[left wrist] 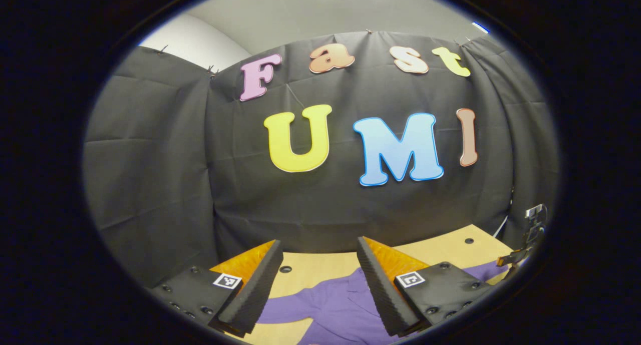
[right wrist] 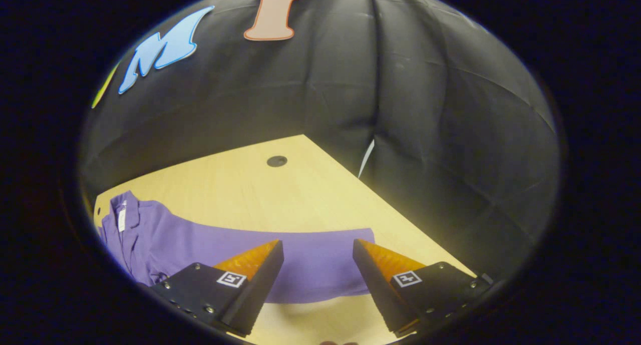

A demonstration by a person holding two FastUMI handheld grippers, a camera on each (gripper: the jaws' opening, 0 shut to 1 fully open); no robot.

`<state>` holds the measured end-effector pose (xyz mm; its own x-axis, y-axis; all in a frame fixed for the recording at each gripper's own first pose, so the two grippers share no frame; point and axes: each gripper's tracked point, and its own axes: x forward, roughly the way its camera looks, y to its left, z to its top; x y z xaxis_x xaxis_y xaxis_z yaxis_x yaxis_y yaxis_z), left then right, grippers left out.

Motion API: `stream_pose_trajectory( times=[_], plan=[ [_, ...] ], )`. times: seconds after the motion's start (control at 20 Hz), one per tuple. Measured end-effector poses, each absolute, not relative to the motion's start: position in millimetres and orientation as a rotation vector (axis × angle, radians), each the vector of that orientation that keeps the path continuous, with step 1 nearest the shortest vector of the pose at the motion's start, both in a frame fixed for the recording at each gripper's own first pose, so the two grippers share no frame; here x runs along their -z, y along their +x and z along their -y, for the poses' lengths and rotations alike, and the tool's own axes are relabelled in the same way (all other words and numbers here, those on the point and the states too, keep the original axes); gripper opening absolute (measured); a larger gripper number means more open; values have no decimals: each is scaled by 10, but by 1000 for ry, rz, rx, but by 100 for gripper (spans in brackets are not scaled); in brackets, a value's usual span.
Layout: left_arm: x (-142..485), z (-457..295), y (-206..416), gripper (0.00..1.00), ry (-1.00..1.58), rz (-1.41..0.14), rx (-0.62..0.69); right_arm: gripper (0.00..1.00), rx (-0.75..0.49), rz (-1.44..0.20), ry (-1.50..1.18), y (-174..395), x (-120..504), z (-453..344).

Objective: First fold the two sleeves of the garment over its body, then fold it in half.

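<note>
Both grippers are hovering with jaws spread and empty, the left gripper (left wrist: 319, 280) above the purple shirt (right wrist: 210, 245) lying flat on the table (right wrist: 260, 190), the right gripper (right wrist: 318, 275) over its outstretched sleeve (right wrist: 320, 265), probably lining up a first sleeve fold.

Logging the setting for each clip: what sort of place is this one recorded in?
Most likely a staged recording booth, not a home: black cloth wall draped close behind a pale wooden table, with a purple garment laid flat and the two open handheld grippers above it.
</note>
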<state>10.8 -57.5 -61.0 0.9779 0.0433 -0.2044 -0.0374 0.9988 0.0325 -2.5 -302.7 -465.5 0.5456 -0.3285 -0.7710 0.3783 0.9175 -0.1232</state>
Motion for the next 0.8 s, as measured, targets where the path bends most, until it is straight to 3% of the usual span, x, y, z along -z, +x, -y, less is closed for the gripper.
stream_pose_trajectory(
  times=[0.55,0.65,0.8],
  plan=[
    [722,607,133,94,33,-228,-59,90,416,-1121,112,-379,5313,3088],
    [732,624,126,94,30,-229,-59,95,420,-1111,136,-401,5332,3088],
    [771,658,121,94,26,-236,-54,93,438,-1097,188,-394,5334,3065]
  ],
)
